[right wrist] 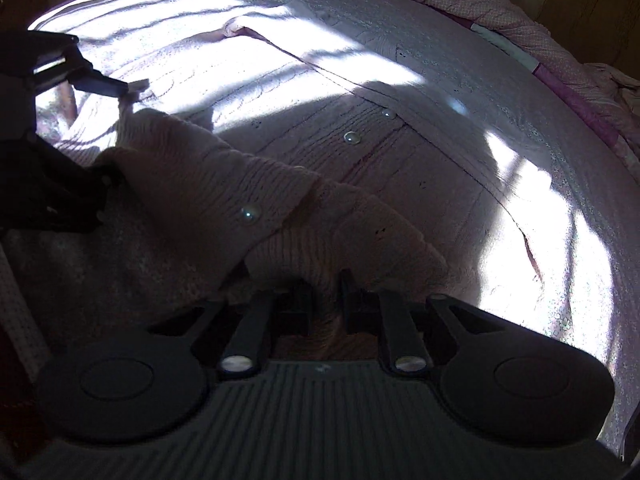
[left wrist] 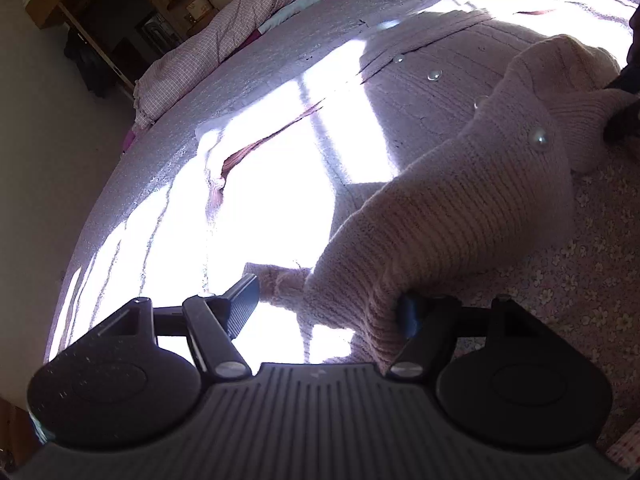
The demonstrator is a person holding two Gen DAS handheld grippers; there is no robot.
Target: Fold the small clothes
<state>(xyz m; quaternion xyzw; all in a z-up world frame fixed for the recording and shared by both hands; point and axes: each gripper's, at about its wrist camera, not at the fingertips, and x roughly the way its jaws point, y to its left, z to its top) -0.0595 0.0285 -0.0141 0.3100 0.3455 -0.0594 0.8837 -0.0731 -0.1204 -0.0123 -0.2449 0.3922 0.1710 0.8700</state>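
A pale pink knit cardigan (left wrist: 460,200) with pearl buttons (left wrist: 539,138) lies spread on the bed cover (left wrist: 280,60), half in strong sunlight. Its lower part is lifted and folded over the body. My left gripper (left wrist: 328,304) stands wide open; the knit drapes over its right finger (left wrist: 412,320) and the left finger is bare. In the right wrist view the cardigan (right wrist: 200,168) bunches in front of my right gripper (right wrist: 324,300), whose fingers stand narrowly apart with knit filling the gap. The left gripper (right wrist: 96,64) shows at the left edge there, and the right gripper (left wrist: 616,120) at the far right of the left wrist view.
A rolled pink checked quilt (left wrist: 224,36) lies along the bed's far edge, seen also as the quilt (right wrist: 500,8) at the upper right. Beyond it stands a wooden cabinet (left wrist: 120,8). A floral sheet (left wrist: 580,280) covers the near side of the bed.
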